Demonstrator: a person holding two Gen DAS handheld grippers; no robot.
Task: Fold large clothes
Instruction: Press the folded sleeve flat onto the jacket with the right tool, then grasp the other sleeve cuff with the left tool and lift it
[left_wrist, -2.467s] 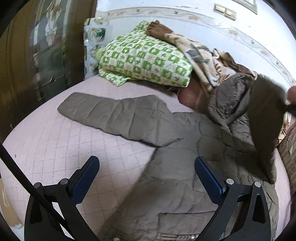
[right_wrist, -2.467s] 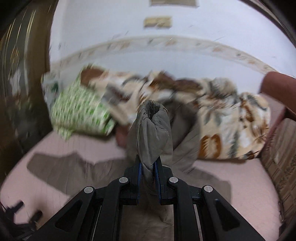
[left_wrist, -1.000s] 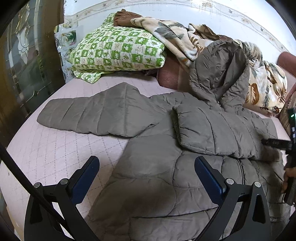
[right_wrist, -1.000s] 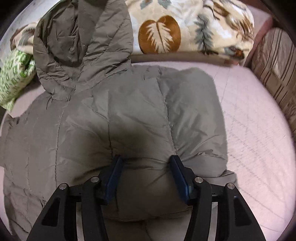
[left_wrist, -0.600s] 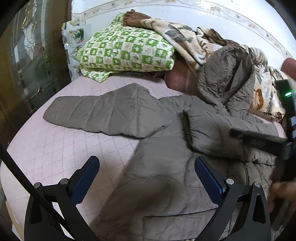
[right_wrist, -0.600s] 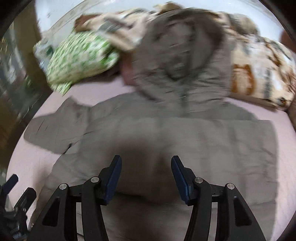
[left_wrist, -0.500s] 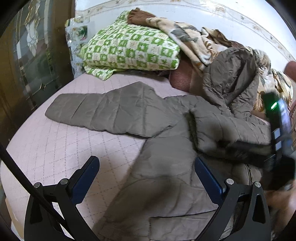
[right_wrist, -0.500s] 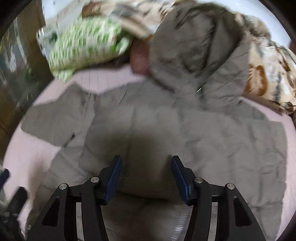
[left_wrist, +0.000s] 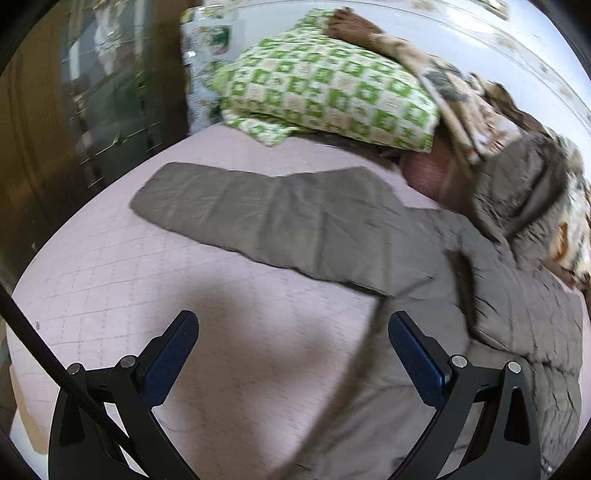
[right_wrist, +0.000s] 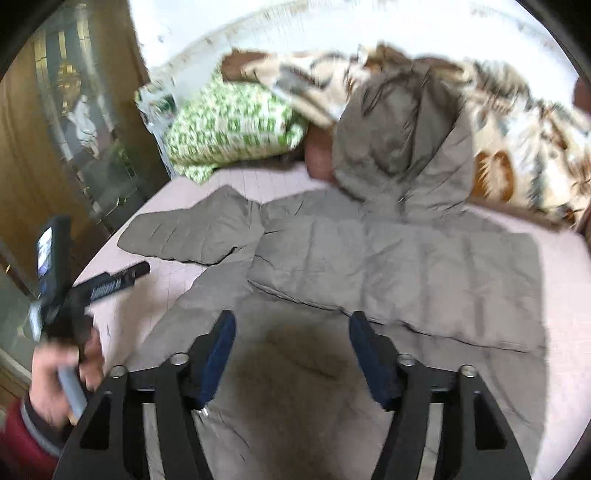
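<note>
A grey-brown quilted hooded jacket (right_wrist: 406, 266) lies spread on the bed. Its hood (right_wrist: 402, 140) leans up against the bedding at the back. One sleeve (left_wrist: 277, 221) stretches out flat to the left. The other sleeve (left_wrist: 524, 306) is folded across the body. My left gripper (left_wrist: 291, 332) is open above the bedcover, just short of the outstretched sleeve, holding nothing. In the right wrist view a hand (right_wrist: 62, 373) holds it at the left edge. My right gripper (right_wrist: 290, 325) hovers over the jacket's lower body, jaws opening, nothing between them.
The bed has a pink quilted cover (left_wrist: 147, 295). At the head lie a green-checked pillow (left_wrist: 325, 85), a reddish pillow (left_wrist: 424, 173) and a leaf-patterned blanket (right_wrist: 517, 122). A wooden door with glass panels (left_wrist: 74, 110) stands close along the left side.
The right gripper let go of the sleeve, which now lies folded over the body, then drew back, rose and widened its jaws. The left gripper swung left toward the outstretched sleeve.
</note>
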